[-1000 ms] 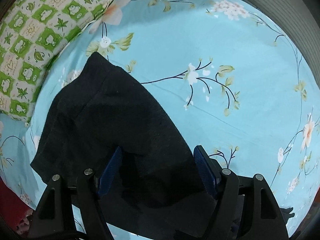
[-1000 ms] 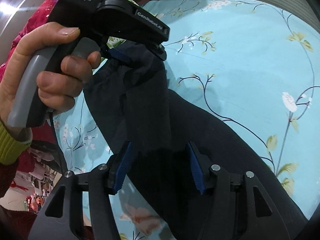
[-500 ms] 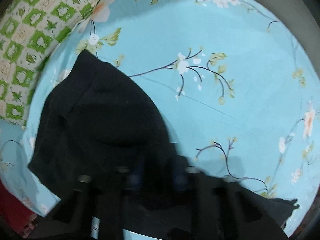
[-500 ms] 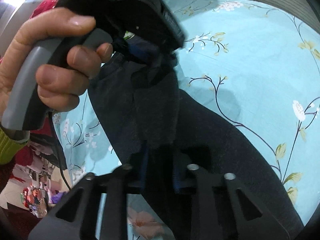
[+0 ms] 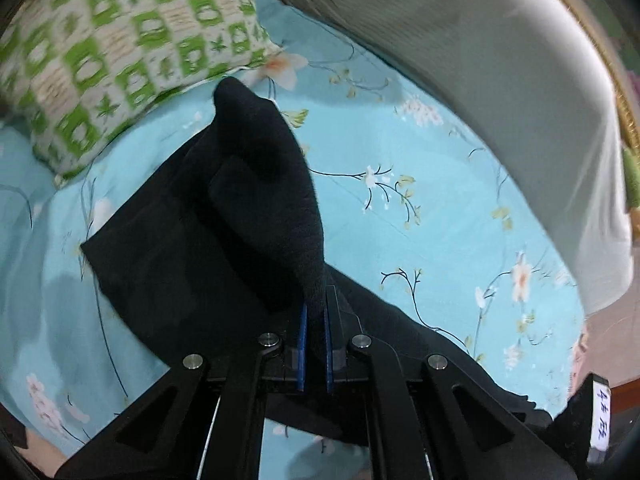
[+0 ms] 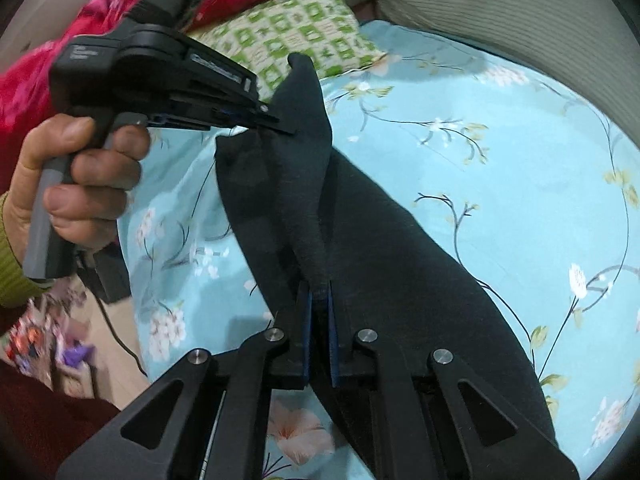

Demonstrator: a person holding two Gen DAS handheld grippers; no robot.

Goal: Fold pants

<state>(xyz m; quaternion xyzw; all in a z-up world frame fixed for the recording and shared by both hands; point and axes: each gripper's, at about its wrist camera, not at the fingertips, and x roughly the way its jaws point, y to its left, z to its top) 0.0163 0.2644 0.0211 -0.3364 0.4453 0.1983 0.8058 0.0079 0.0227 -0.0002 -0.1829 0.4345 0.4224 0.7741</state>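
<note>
Black pants (image 5: pixel 224 236) lie on a light blue flowered bedsheet (image 5: pixel 420 208). My left gripper (image 5: pixel 315 312) is shut on a raised fold of the pants, which rises in a peak ahead of it. In the right wrist view my right gripper (image 6: pixel 319 300) is shut on another part of the pants (image 6: pixel 380 248), and the cloth hangs stretched between the two. The left gripper (image 6: pixel 256 114), held in a hand, shows there at upper left, clamped on the cloth's edge.
A green and white checked pillow (image 5: pixel 120 56) lies at the far left of the bed. A grey striped cushion (image 5: pixel 500 92) runs along the far right. A red flowered blanket (image 6: pixel 100 12) lies behind the pillow. The floor shows past the bed's left edge (image 6: pixel 96 344).
Both grippers were open over the flat pants. Both have shut on the cloth and lifted it off the sheet, raising a ridge between them.
</note>
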